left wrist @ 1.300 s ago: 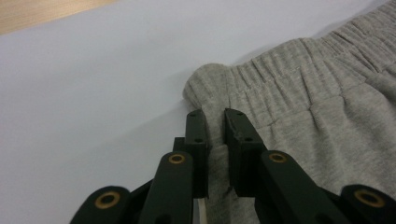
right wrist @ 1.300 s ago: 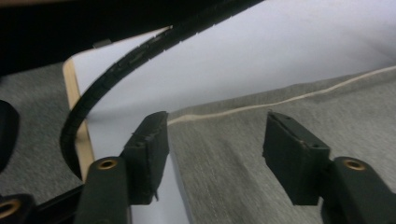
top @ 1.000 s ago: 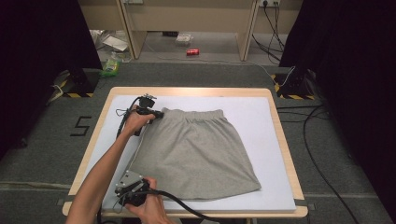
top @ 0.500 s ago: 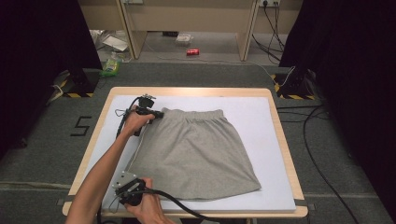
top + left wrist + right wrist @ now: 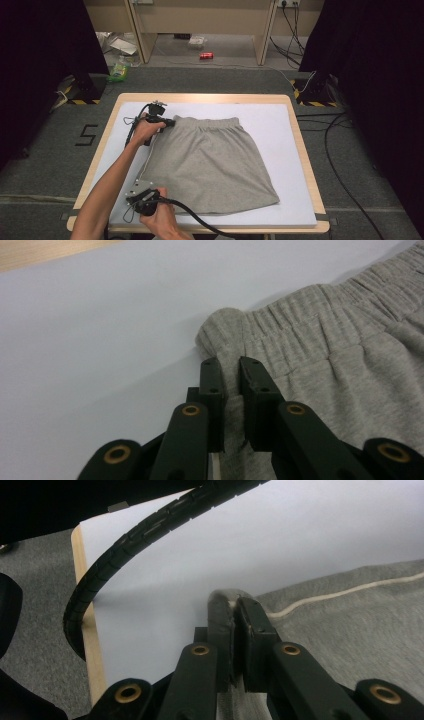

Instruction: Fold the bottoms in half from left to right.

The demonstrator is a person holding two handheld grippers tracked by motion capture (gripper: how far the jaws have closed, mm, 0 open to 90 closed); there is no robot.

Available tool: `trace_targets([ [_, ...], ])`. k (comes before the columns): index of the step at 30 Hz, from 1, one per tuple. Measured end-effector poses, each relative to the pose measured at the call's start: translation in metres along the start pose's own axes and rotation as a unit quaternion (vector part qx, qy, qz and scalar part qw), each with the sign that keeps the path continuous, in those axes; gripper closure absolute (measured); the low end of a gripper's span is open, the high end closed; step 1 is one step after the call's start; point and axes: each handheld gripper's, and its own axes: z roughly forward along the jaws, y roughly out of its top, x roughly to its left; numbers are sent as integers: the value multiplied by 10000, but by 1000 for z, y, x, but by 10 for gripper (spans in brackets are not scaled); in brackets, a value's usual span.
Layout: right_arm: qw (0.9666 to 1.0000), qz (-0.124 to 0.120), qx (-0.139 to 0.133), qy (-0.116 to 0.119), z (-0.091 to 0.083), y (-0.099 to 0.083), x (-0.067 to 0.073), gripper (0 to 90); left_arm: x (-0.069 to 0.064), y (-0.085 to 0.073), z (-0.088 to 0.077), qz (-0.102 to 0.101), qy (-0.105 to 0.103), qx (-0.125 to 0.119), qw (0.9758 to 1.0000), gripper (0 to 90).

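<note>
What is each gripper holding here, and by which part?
Both hold the grey skirt: left gripper pinches its waistband corner, right gripper its hem corner.

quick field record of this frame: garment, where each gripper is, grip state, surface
garment: grey skirt, lying flat, elastic waistband toward the far edge
surface: white board on a wood-edged table
left gripper: at the waistband's left corner, fingers closed on a fold of fabric
right gripper: at the hem's near left corner, fingers pinched on the fabric edge
side seam: pale stitch line running along the skirt's edge
floor: red can beyond the table
</note>
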Motion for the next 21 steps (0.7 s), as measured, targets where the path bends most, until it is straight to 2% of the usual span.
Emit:
trace_targets([
  [6, 9997, 43, -251, -12, -16, 2, -4, 856, -8, 12, -9, 32, 135, 8, 9999, 822],
  [11, 9985, -74, -497, -200, -41, 6, -10, 856, -14, 23, -20, 34, 142, -71, 9999, 825],
  [12, 9985, -74, -497, -200, -41, 6, -10, 856, -16, 26, -23, 21, 128, -112, 9999, 825],
  [16, 9973, -28, -657, -324, -62, 7, -18, 857, -26, 37, -31, 49, 120, -168, 9998, 826],
  [21, 9950, -9, -860, -498, -92, 7, -28, 858, -45, 53, -38, 103, 59, -277, 9995, 828],
])
